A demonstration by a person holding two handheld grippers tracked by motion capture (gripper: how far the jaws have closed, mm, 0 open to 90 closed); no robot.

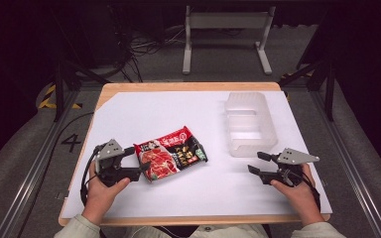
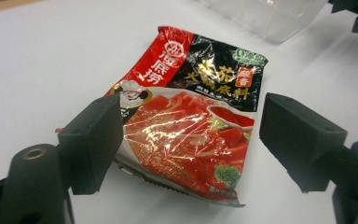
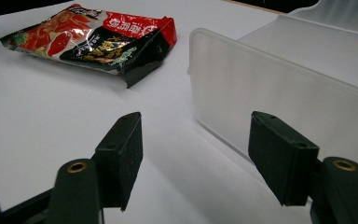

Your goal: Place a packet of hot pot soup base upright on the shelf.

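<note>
A red-and-black sauce packet (image 1: 170, 153) lies flat on the white-covered surface (image 1: 129, 114), left of centre, its printed face up with a picture of tomatoes. The left gripper (image 1: 133, 160) sits at the packet's near-left corner, held low in the person's left hand (image 1: 101, 191); its fingers (image 2: 93, 142) are spread wide, one on each side of the packet's lower edge, not pinching it. Over on the right, a clear plastic bin (image 1: 250, 124) stands empty and well apart from the packet. The right gripper (image 1: 259, 162) hovers just beside the bin's near end, in the right hand (image 1: 297, 191), fingers (image 3: 121, 156) likewise spread and holding nothing, pointed toward the gap between packet and bin.
</note>
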